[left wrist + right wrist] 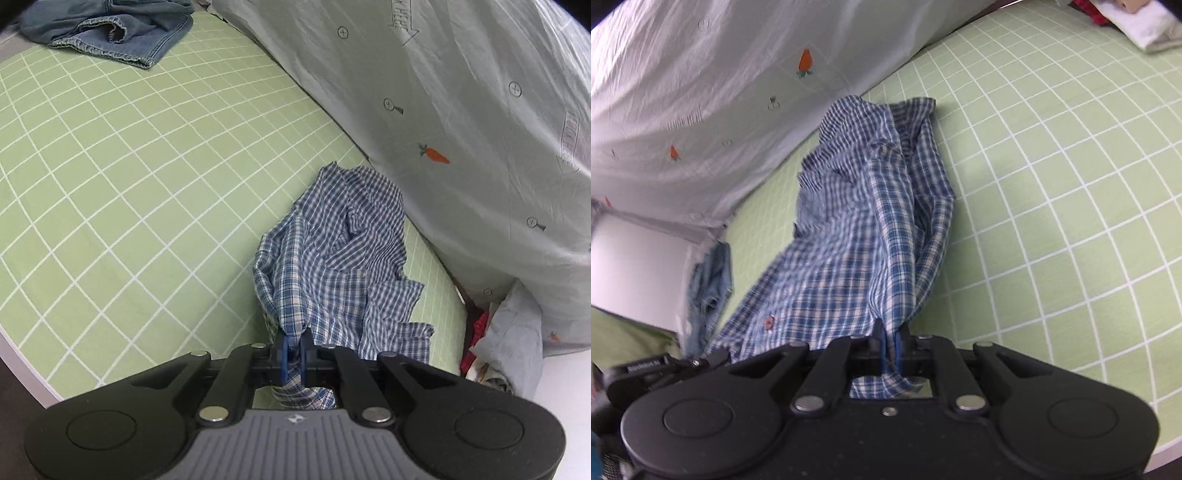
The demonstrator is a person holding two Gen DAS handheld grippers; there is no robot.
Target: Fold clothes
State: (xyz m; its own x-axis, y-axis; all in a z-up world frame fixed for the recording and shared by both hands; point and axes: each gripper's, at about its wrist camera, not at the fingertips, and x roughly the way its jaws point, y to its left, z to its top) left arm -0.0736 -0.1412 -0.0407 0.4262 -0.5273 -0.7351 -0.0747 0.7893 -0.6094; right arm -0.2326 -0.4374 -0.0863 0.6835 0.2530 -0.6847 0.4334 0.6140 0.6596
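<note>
Checked shirt (332, 258) bunched on bed (129, 184), near the bed's edge where draped sheet (461, 110) rises beside it. In left wrist view: sheet to the right of shirt, jeans (110, 33) far behind and left, well apart from shirt. Pile of cloth items (506, 347) off the bed's corner, right of shirt, at foot of sheet. One shirt edge pinched between fingers (284, 354) of left gripper (293, 354). Another edge pinched in right gripper (891, 354); there, sheet lies left of shirt, jeans lower left.
</note>
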